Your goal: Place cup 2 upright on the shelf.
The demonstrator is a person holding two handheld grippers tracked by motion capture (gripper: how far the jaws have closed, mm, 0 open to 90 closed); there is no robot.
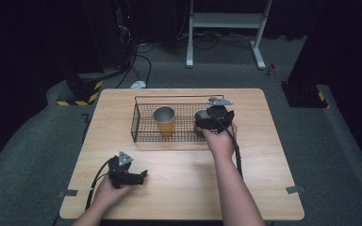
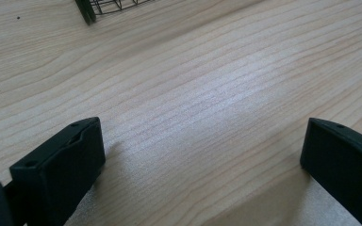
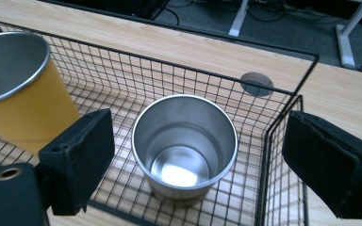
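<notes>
A black wire basket (image 1: pixel 141 117) stands at the back middle of the wooden table (image 1: pixel 184 174). Upright inside it are a yellow cup with a steel inside (image 1: pixel 164 120) and, to its right, a plain steel cup (image 1: pixel 200 114). My right gripper (image 1: pixel 204 123) hovers over the basket's right end. In the right gripper view its jaws stand wide open (image 3: pixel 199 137) on either side of the steel cup (image 3: pixel 169 122) without touching it, the yellow cup (image 3: pixel 21 101) at the left. My left gripper (image 1: pixel 139 176) rests near the front left, open (image 2: pixel 202 141) over bare wood.
The basket's rim (image 3: pixel 283 89) rises just ahead of the right jaw, and a round hole (image 3: pixel 257 84) sits in the table behind it. A corner of the basket (image 2: pixel 87 10) lies beyond the left gripper. A metal stand (image 1: pixel 226 21) and cables are on the floor past the table.
</notes>
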